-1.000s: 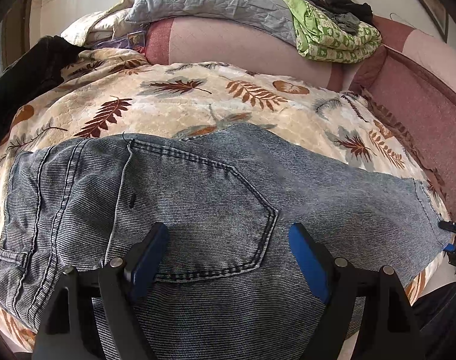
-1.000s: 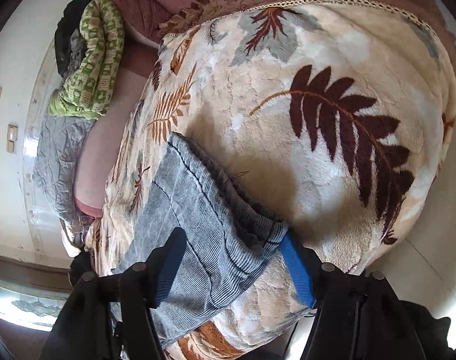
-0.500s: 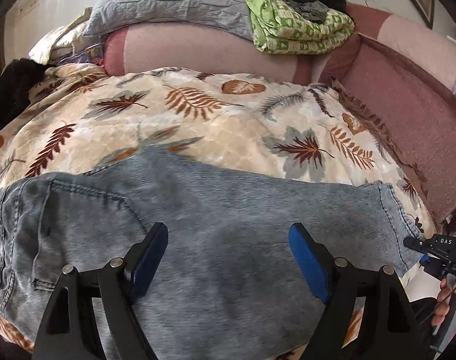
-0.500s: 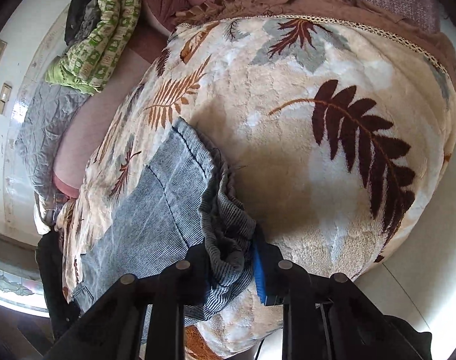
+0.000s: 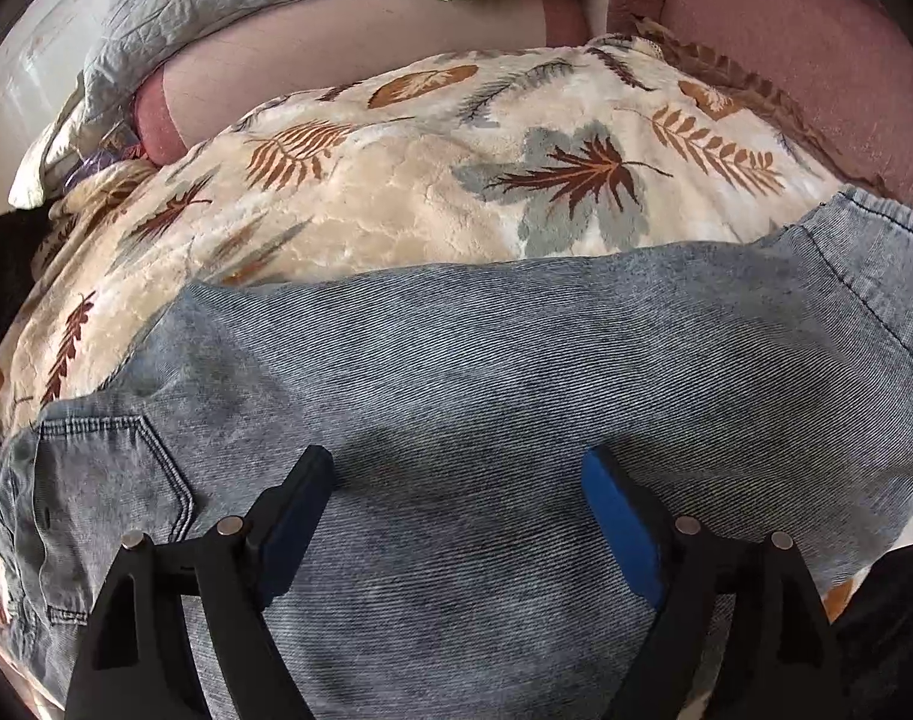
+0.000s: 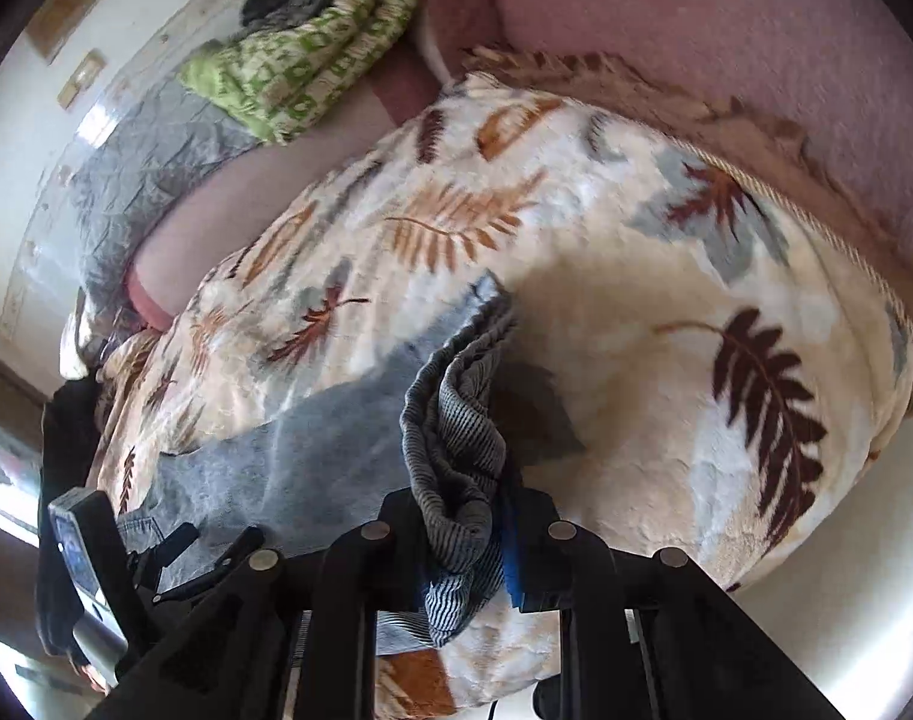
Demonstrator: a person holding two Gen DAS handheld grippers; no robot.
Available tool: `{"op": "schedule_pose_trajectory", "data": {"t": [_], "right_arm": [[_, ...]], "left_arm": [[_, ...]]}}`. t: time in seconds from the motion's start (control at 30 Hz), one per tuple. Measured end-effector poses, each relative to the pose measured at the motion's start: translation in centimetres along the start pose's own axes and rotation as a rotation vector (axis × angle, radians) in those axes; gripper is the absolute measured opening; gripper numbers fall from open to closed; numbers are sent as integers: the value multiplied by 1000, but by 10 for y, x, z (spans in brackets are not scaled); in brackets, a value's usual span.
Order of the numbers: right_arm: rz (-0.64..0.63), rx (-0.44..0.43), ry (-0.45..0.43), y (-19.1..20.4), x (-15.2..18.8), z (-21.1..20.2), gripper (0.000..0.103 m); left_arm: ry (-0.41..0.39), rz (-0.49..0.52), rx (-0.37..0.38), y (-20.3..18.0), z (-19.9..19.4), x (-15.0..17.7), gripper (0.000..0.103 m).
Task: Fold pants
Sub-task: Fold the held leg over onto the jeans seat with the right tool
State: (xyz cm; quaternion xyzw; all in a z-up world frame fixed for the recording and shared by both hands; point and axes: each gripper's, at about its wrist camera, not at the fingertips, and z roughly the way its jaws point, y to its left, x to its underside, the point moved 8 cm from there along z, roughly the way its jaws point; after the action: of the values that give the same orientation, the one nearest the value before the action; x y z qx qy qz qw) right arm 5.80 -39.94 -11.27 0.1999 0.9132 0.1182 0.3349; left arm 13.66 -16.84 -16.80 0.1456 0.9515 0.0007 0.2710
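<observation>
A soft blanket (image 5: 432, 222) with leaf prints covers the bed. The jeans (image 5: 486, 372) lie flat across it. The right gripper (image 6: 465, 546) is closing on the bunched leg end. The left gripper (image 5: 456, 516) hangs over the jeans, jaws wide, holding nothing.

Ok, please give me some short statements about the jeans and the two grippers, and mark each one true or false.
1. The right gripper has the hem of the jeans bunched between its fingers. True; its fingers are closing on it.
2. The left gripper pinches the jeans. False: its fingers stand wide apart above the denim.
3. The jeans lie on a leaf-print blanket. True.
4. The green folded cloth lies on the jeans. False: it sits far behind, on the bedding.
</observation>
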Motion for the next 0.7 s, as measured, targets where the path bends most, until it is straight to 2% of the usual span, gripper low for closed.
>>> {"op": "schedule_pose_trajectory", "data": {"t": [0.1,0.17,0.27,0.37,0.43,0.5,0.53,0.57,0.6,0.67,0.7], "right_arm": [[-180,-36,-34,74,0,-12,19],[-297,-75,-39,126,12,-13,19],[-443,-135,-14,196,46,-2,19],[-542,-180,54,242,94,25,19],[-567,-226,151,259,130,53,20],[-551,-248,244,258,160,82,27],[-534,-264,245,257,166,87,29],[-516,-301,225,256,164,82,33],[-477,-361,255,254,163,77,49],[-356,-453,300,242,155,63,64],[-308,-482,290,233,146,54,64]], "left_arm": [[-71,-104,55,31,-28,2,85],[-104,-185,69,63,-45,11,85],[-145,-308,45,120,-67,32,85],[-162,-392,9,168,-81,55,85],[-164,-417,-20,187,-87,65,85],[-160,-430,-24,196,-88,70,85],[-154,-433,-18,197,-88,71,85],[-154,-432,-6,196,-89,71,85],[-157,-428,6,192,-89,68,85],[-163,-412,27,180,-93,62,85],[-174,-397,44,171,-95,57,85]]}}
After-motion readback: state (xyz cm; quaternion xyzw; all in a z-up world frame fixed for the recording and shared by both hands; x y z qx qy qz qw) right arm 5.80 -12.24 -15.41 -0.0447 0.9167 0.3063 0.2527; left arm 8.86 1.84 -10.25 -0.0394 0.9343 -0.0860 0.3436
